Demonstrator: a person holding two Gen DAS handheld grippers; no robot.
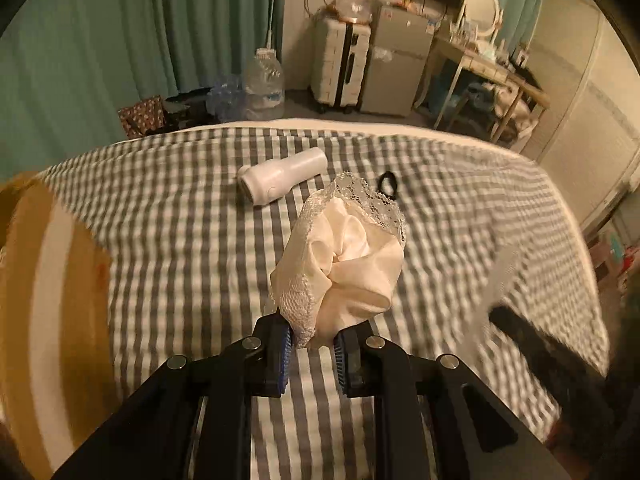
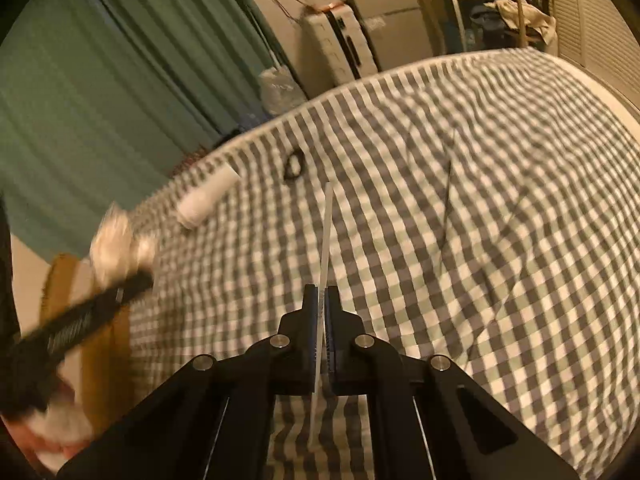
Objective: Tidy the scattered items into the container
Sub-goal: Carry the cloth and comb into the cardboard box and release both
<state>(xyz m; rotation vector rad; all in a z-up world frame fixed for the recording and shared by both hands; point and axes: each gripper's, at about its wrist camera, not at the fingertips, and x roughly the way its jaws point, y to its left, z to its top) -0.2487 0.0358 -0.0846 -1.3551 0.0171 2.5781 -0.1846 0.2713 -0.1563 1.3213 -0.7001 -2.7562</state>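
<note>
While the left claw [image 1: 314,334] grips a cream lace scrunchie [image 1: 344,256] above the checked bed [image 1: 160,240], the right claw [image 2: 322,304] pinches a thin white strip [image 2: 326,232]; beyond both lie a white bottle [image 1: 282,176] and black hair tie [image 1: 387,181].

scrunchie [image 1: 352,264]: cream satin with lace trim, bunched, held clear of the bed | bottle [image 1: 282,174]: white, lying on its side on the checked bed, near its far edge | hair tie [image 1: 387,185]: black loop, flat on bed, just right of bottle | strip [image 2: 325,240]: thin white, stiff, edge-on, raised above bed | box [image 1: 52,300]: tan, open, at bed's left edge
</note>
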